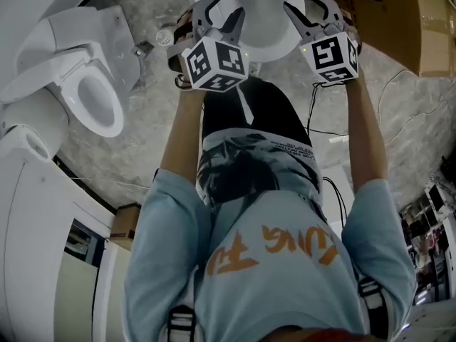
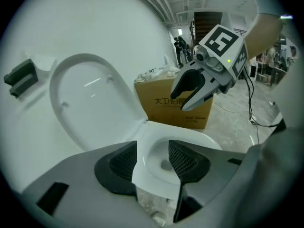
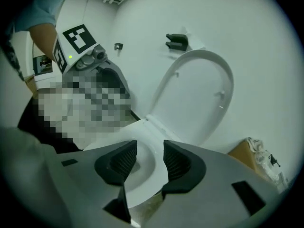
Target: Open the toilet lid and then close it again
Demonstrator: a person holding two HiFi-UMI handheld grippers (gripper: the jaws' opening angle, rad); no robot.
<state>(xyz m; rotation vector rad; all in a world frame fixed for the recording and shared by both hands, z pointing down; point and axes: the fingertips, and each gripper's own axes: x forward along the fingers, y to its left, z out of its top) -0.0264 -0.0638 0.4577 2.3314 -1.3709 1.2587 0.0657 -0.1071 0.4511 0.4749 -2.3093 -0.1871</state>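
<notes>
The toilet lid [image 2: 90, 99] is being seen upright behind the bowl [image 2: 199, 139]. Opening is judged done; closing is being awaited. The left gripper [image 2: 153, 158] and right gripper [image 3: 146, 161] are being held parted, empty, above the bowl.

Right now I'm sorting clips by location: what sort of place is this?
Probably a bathroom-fixture showroom or warehouse, not a home bathroom: a white ceramic toilet with its lid raised, a second white toilet nearby, and a brown printed cardboard box.
</notes>
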